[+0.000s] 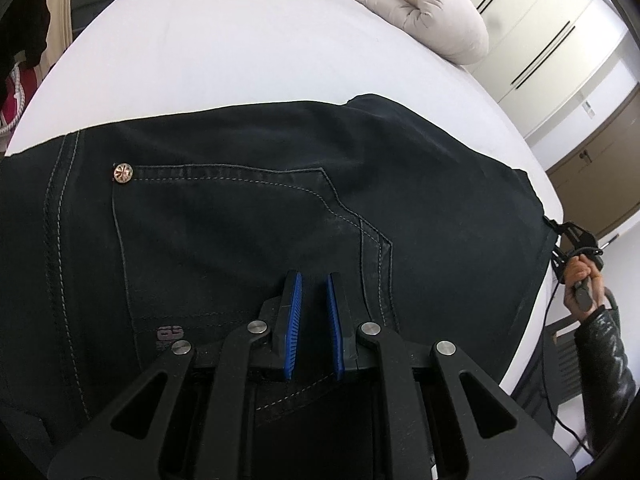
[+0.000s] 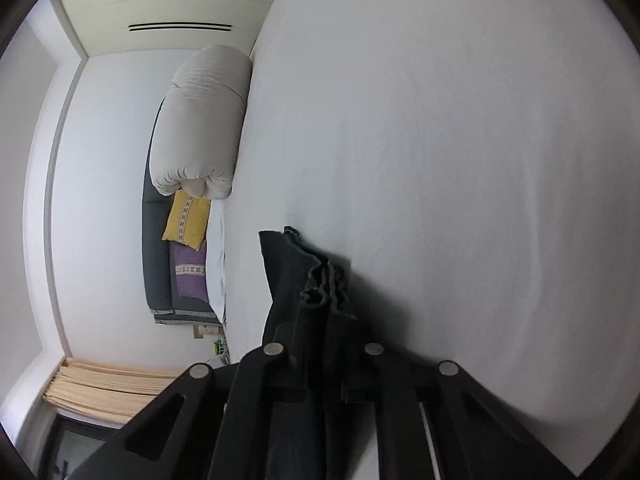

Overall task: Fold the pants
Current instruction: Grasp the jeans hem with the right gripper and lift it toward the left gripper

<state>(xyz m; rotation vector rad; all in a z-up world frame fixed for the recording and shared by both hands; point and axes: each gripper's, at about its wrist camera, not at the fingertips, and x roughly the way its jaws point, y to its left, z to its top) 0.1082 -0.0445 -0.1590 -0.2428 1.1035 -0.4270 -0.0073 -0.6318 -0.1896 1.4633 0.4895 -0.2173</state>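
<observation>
**Now: both grippers on the dark pants, bed top**

So, left gripper (image 1: 314,280) sits low over the black pants (image 1: 240,216), blue pads (image 1: 295,320) drawn close w/ only a narrow gap; cloth lies under and btwn the tips, but can't confirm a pinch from the left wrist view. Ahead of it: back pocket w/ pale stitching and a metal rivet (image 1: 123,173) up-left of the tips. Pants spread flat across the white bed (image 1: 220,52), running left to right in front of the gripper. Beyond them, far right, a rolled beige duvet (image 1: 416,8).

Right gripper (image 2: 326,300) is clamped on a bunched edge of the pants (image 2: 292,272), fabric folds squeezed btwn the jaws and sticking out past the tips. Left wrist view shows it at far right, at the garment's end, w/ a hand (image 1: 582,276) on its handle, black sleeve (image 1: 604,356) below. Yellow cushion (image 2: 186,218) and purple cushion (image 2: 190,272) lie well left of the right gripper.
</observation>
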